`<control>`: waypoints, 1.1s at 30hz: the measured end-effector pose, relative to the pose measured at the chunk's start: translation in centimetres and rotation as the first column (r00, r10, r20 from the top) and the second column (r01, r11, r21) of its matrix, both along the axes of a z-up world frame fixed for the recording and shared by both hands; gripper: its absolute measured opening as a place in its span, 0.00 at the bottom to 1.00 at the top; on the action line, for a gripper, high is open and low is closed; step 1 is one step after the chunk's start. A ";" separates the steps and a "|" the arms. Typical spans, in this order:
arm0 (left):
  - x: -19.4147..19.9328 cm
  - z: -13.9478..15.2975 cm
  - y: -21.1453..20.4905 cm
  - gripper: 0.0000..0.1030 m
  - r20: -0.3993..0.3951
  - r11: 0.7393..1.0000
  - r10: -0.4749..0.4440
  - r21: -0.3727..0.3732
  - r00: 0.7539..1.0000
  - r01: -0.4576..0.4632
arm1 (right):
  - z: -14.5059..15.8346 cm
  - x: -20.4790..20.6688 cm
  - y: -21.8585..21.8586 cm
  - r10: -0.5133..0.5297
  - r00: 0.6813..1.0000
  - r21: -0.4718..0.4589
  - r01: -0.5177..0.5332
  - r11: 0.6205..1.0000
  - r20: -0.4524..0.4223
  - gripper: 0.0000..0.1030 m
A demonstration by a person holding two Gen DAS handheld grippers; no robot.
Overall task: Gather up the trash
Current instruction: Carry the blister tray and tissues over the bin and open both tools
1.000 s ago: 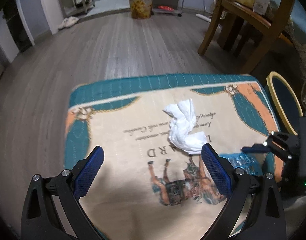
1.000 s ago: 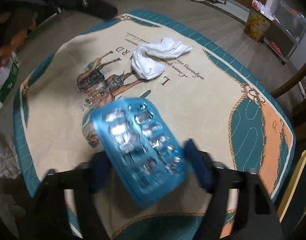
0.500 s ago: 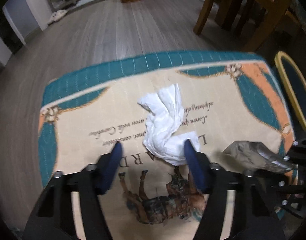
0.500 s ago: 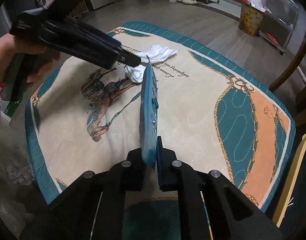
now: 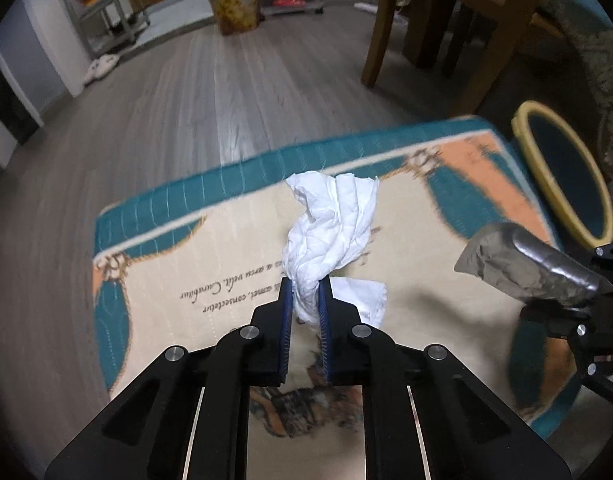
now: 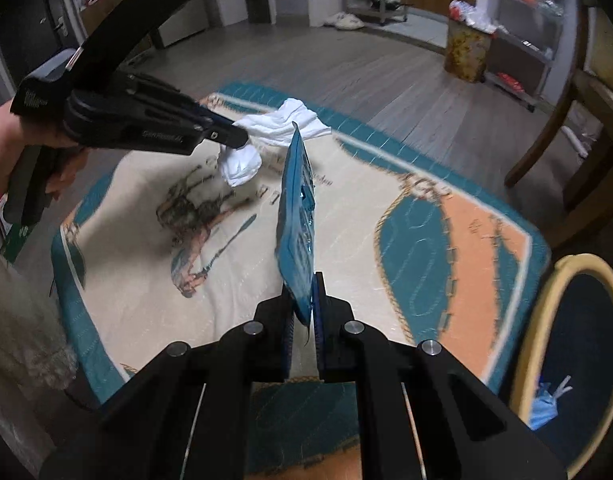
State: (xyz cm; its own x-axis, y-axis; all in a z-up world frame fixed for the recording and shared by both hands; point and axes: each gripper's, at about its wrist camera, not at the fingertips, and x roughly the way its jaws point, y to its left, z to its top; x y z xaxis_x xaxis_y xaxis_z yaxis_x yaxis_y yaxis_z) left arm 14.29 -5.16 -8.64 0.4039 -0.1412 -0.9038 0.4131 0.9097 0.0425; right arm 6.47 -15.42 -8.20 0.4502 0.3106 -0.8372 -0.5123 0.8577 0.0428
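Observation:
My left gripper (image 5: 305,300) is shut on a crumpled white tissue (image 5: 330,224) and holds it just above the table's printed cloth (image 5: 210,264). It also shows in the right wrist view (image 6: 238,140) with the tissue (image 6: 282,124) in its tips. My right gripper (image 6: 304,308) is shut on a blue blister pack (image 6: 298,216), held edge-on above the cloth. In the left wrist view the pack's silver back (image 5: 522,268) shows at the right.
A dark bin with a yellow rim (image 6: 578,360) stands beside the table at the right and also shows in the left wrist view (image 5: 562,180). Wooden chairs (image 5: 446,28) stand beyond the table. A patterned waste basket (image 5: 234,4) sits on the far floor.
My left gripper moved forward and shut on the tissue, lifting it. My right gripper closed on the blister pack, turned it edge-on and raised it.

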 end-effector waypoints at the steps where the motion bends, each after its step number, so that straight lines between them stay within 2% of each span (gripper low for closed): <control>1: -0.3 0.6 -0.2 0.14 0.011 1.000 -0.006 -0.003 1.000 0.006 | 0.7 -0.3 -0.2 -0.006 1.000 0.005 0.006 1.000 0.008 0.08; 8: -2.9 5.6 -2.5 0.14 0.082 0.997 -0.051 -0.048 0.995 0.055 | 8.8 -3.7 -4.4 -0.104 0.987 0.012 0.103 0.995 0.120 0.08; 12: -4.3 6.7 -4.8 0.14 0.110 0.994 -0.078 -0.067 0.991 0.085 | 11.3 -5.7 -8.6 -0.183 0.971 0.012 0.184 0.983 0.153 0.08; 15: -4.7 6.9 -6.8 0.14 0.116 0.991 -0.111 -0.067 0.987 0.119 | 11.2 -6.5 -11.9 -0.271 0.949 0.029 0.270 0.963 0.162 0.08; 17: -4.6 6.7 -8.0 0.14 0.115 0.988 -0.134 -0.063 0.984 0.142 | 10.3 -6.6 -14.2 -0.331 0.934 0.046 0.328 0.944 0.137 0.08; 21: -4.5 6.1 -11.0 0.14 0.119 0.978 -0.194 -0.049 0.974 0.200 | 8.9 -6.1 -17.2 -0.399 0.910 0.015 0.400 0.916 0.117 0.08; 25: -4.6 5.3 -14.2 0.14 0.110 0.964 -0.257 -0.038 0.960 0.262 | 8.1 -5.5 -21.3 -0.501 0.861 0.031 0.500 0.865 0.088 0.08; 28: -4.8 4.8 -16.7 0.14 0.104 0.952 -0.297 -0.049 0.949 0.303 | 7.1 -5.2 -23.2 -0.541 0.837 0.020 0.542 0.840 0.074 0.08; 33: -5.4 3.5 -21.5 0.14 0.096 0.929 -0.360 -0.057 0.928 0.366 | 4.5 -5.0 -25.4 -0.576 0.817 -0.017 0.576 0.817 0.011 0.08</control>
